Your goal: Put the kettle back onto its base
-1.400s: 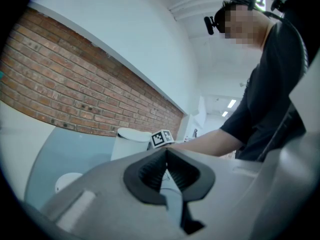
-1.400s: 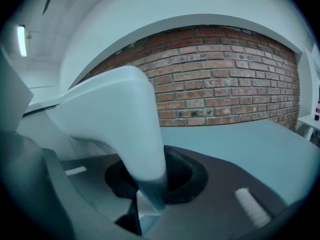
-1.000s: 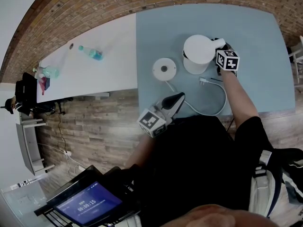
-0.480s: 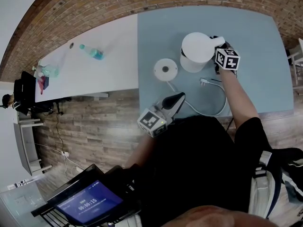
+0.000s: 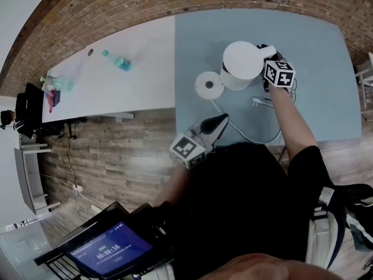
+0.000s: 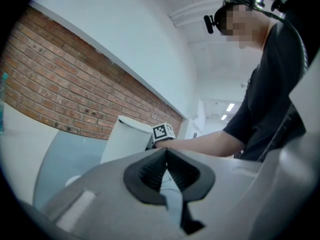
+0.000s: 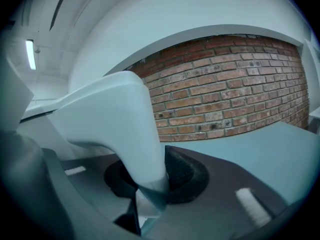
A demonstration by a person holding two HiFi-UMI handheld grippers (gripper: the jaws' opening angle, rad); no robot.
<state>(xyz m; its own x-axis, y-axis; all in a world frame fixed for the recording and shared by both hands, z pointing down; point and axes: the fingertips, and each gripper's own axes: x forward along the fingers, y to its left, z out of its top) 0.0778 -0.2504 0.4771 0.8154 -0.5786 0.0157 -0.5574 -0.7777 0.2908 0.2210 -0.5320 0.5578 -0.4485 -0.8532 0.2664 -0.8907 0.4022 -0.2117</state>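
grips the handle (image 7: 125, 119) of the kettle (image 5: 242, 66) in the right gripper (image 7: 150, 178), jaws clamped on either side of it low down, probably to hang the white body steady straight ahead of the pads. carries that body just ahead of the gripper over the blue table (image 5: 326, 69); cannot tell from above whether clear of the surface. finds the round base (image 5: 208, 85) just beyond the kettle, on the side away from the gripper and almost edge to edge with it in the head view, so needs, by the look of it, only a short shift and a centred lowering. leaves the cord (image 5: 256, 139) looping from the base back under the forearm, with the plug (image 5: 255, 101) loose just behind the gripper. holds the left gripper (image 6: 167, 176) closed on nothing, well back near the body, likely for want of any job in a one-handed move.
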